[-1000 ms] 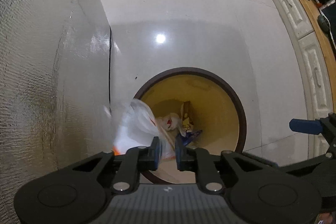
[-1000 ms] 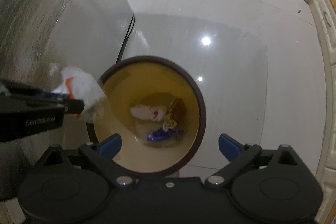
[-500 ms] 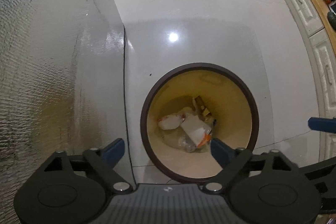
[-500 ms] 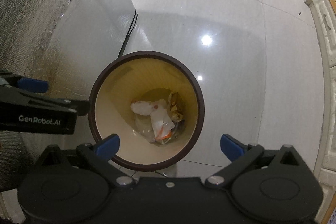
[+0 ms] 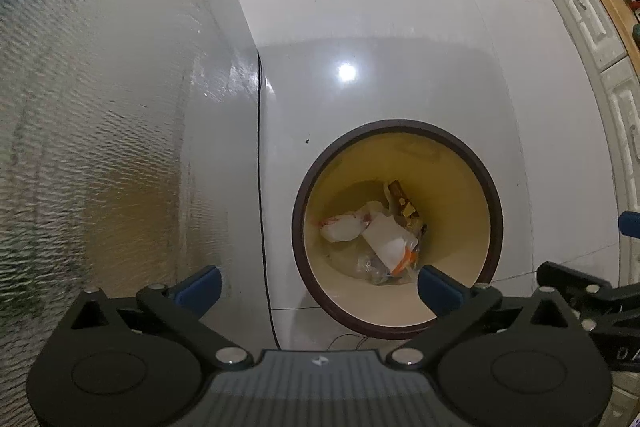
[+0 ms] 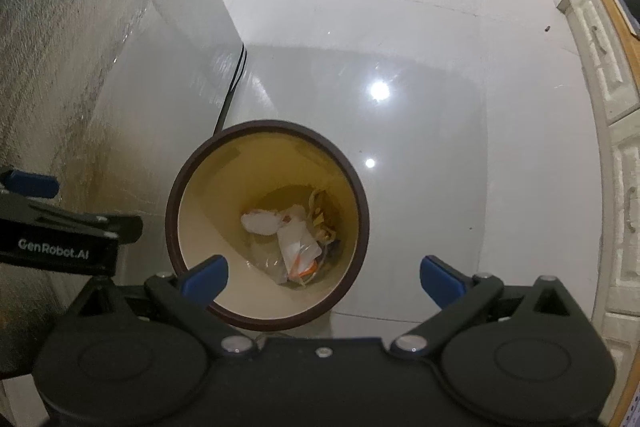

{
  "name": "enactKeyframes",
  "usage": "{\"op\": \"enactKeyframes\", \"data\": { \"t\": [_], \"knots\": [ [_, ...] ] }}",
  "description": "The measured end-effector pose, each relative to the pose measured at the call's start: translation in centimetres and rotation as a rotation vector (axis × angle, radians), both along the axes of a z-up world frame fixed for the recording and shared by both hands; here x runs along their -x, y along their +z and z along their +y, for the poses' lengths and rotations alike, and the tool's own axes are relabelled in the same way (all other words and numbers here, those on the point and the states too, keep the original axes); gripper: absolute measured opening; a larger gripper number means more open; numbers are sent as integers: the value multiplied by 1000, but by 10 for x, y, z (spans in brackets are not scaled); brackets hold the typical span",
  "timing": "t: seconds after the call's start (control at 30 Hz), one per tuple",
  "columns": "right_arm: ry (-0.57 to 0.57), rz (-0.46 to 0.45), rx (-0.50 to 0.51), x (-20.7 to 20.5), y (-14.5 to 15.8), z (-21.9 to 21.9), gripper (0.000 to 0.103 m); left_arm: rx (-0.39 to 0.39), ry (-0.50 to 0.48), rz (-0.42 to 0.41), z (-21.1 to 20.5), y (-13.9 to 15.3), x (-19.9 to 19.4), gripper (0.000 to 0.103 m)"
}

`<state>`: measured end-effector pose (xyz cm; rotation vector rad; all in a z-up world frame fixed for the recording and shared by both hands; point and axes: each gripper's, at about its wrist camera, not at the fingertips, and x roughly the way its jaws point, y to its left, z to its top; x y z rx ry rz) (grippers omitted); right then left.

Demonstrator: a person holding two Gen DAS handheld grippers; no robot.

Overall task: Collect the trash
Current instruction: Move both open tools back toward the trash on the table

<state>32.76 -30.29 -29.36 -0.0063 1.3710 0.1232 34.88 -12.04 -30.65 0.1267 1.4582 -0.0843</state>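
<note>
A round bin (image 5: 298, 227) with a dark brown rim and yellow inside stands on the floor, below both grippers. At its bottom lies a clear plastic bag (image 5: 388, 243) with white and orange in it, beside a white wrapper (image 5: 340, 227) and other scraps. My left gripper (image 5: 318, 285) points straight down over the bin's near edge. Its jaws are opening wide, with nothing between them. My right gripper (image 6: 323, 274) hangs open and empty over the same bin (image 6: 172, 219), where the bag (image 6: 298, 243) shows too. The left gripper's body (image 6: 60, 231) reaches in from the left.
A silvery textured panel (image 5: 100, 107) rises along the left, with a black cable (image 5: 260, 187) running down its edge to the floor. White cabinet fronts (image 5: 592, 27) under a wooden top line the right. Glossy white floor tiles (image 5: 360, 27) stretch beyond the bin.
The left gripper went from shut on the plastic bag to wide open, and the bag dropped into the bin. Both grippers rose, so the bin looks smaller.
</note>
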Motion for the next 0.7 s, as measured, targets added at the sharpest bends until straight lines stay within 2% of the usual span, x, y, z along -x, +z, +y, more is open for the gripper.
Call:
{"op": "enactKeyframes", "data": {
  "t": [0.4, 0.7],
  "knots": [
    [-57, -61, 3, 16, 39, -17, 103, -7, -16, -95, -5, 42, 14, 103],
    [-133, -144, -28, 31, 78, -36, 103, 9, -18, -188, -12, 79, 29, 103]
  ]
}}
